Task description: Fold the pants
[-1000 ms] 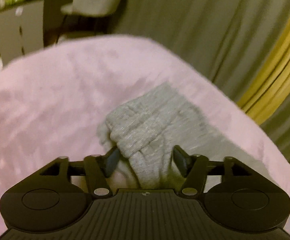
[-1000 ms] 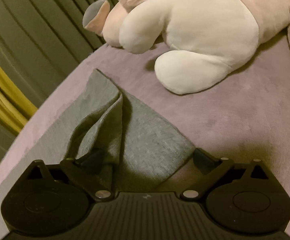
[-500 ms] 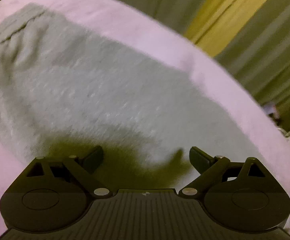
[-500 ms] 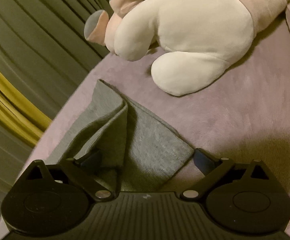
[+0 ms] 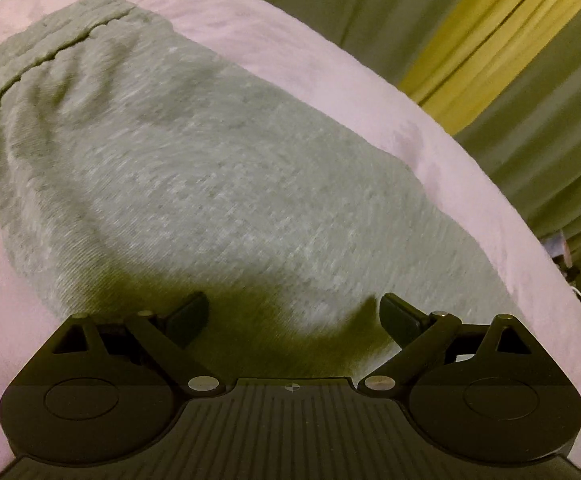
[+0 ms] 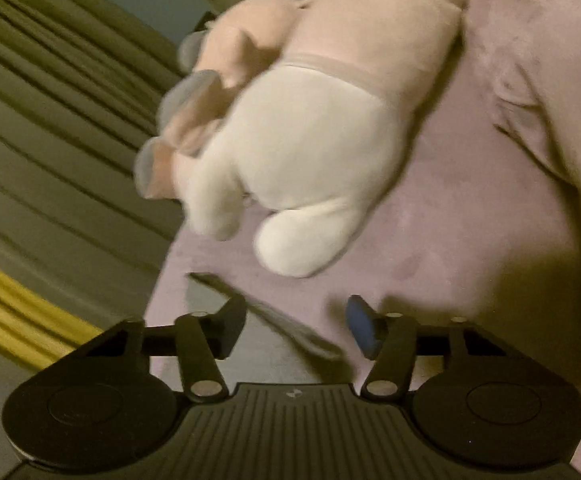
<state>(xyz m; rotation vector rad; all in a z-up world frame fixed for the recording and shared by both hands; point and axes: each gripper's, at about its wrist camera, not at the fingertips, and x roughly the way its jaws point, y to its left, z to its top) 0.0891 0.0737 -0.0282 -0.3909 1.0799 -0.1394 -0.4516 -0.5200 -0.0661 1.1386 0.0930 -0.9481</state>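
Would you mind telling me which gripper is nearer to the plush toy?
Right. The right gripper points at the plush toy lying just beyond its fingers on the bed; the left gripper hovers open over the grey pants, with no toy in its view.

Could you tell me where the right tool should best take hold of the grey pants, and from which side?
Probably the thin folded corner of the grey pants, which lies between the right tool's closing jaws, not yet pinched. Come from above: the cloth lies flat on the pink blanket.
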